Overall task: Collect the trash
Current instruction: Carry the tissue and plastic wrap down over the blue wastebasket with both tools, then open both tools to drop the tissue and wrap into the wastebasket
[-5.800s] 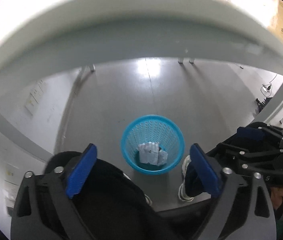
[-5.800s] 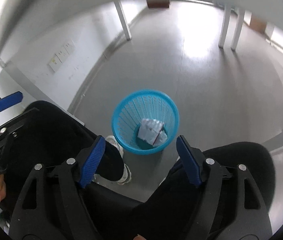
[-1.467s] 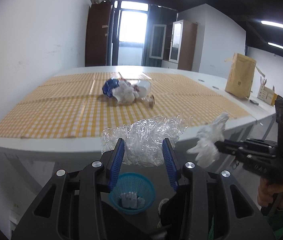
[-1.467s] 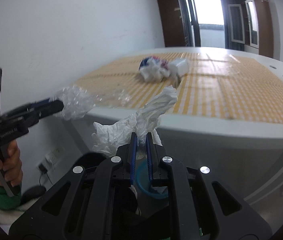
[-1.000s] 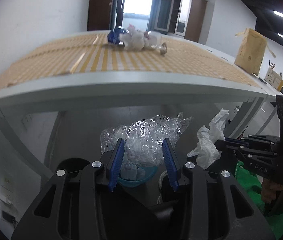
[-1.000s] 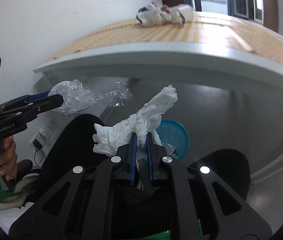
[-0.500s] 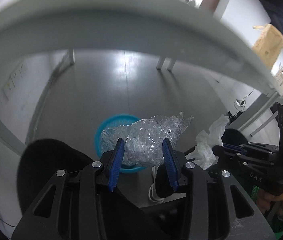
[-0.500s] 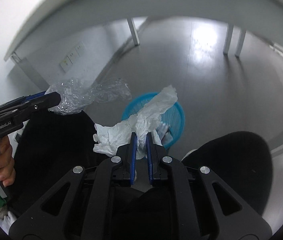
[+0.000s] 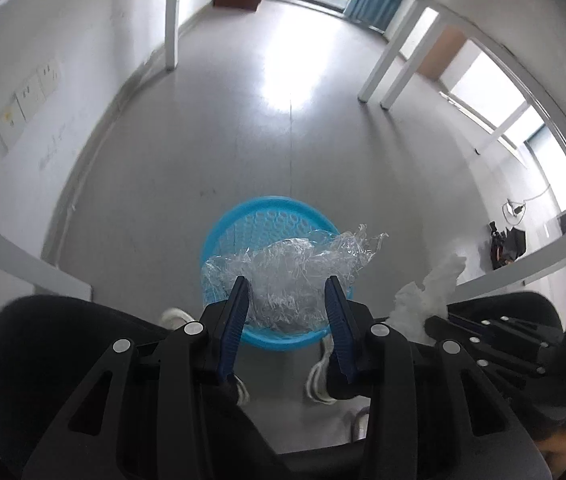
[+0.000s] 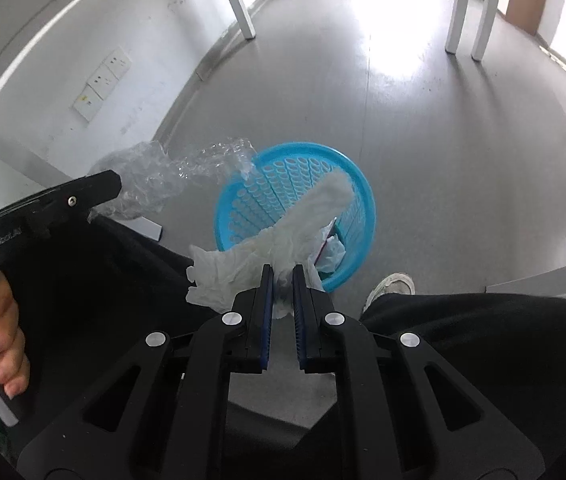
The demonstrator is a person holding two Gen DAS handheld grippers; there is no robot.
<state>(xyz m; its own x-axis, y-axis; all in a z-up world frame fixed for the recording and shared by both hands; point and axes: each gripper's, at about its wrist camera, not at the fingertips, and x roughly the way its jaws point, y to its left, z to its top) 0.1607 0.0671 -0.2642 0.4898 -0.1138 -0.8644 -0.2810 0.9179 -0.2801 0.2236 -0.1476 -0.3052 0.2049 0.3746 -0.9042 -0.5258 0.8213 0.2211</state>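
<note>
Above the blue basket (image 9: 271, 216), the left claw (image 9: 287, 300) pinches crumpled clear plastic (image 9: 295, 268), half open; the right claw (image 10: 282, 280), nearly shut, grips white tissue (image 10: 283, 232) over the basket's near rim.

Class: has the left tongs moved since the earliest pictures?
Yes. Left tongs, gripping crumpled clear plastic wrap, dropped from tabletop level to over the blue plastic basket.

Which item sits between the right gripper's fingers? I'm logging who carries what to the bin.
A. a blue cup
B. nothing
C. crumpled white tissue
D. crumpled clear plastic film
C: the right gripper is shut on the crumpled white tissue, above the blue basket.
</note>
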